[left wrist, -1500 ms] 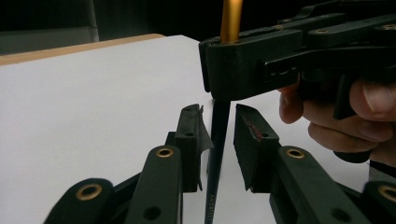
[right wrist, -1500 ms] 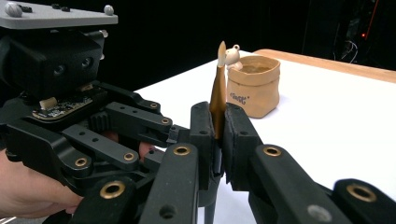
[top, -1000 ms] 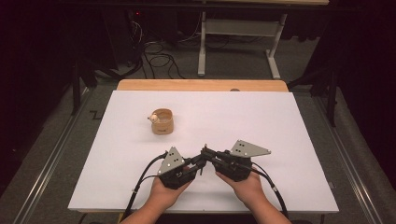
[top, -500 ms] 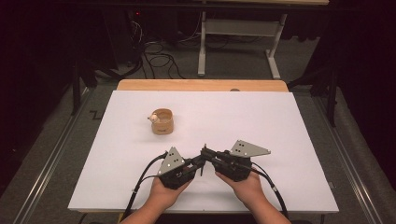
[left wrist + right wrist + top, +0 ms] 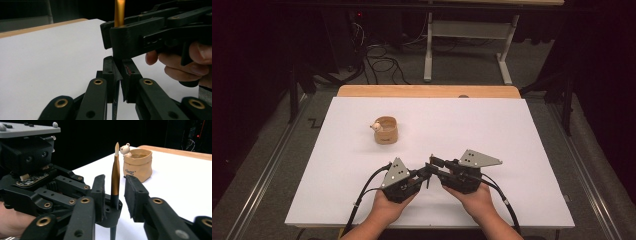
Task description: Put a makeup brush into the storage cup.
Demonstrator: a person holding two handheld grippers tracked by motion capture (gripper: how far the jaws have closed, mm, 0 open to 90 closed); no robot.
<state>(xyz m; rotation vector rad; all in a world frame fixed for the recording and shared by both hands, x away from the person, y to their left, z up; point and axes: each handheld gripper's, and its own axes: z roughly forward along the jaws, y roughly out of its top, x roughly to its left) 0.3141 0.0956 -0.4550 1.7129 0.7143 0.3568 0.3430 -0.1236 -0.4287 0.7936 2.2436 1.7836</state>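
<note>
Two claws meet tip to tip near the front edge of the white worktop, each in one of the person's hands. A brush stands upright between them, its gold ferrule and pale tip pointing up. The left claw is clamped on the brush's dark handle, which runs down between its pads. The right claw has just been opening: its jaws stand apart on either side of the brush, with a gap showing at the right pad, so it does not press on the brush. In the high view the left claw and right claw sit close together, cables trailing back toward the person.

Farther back and to the left stands a tan pot shaped like a sack, with a small bear figure on its rim, well apart from the claws. Nothing lies between the pot and the claws. Beyond the worktop is a wooden edge, then floor with cables and a metal frame.
</note>
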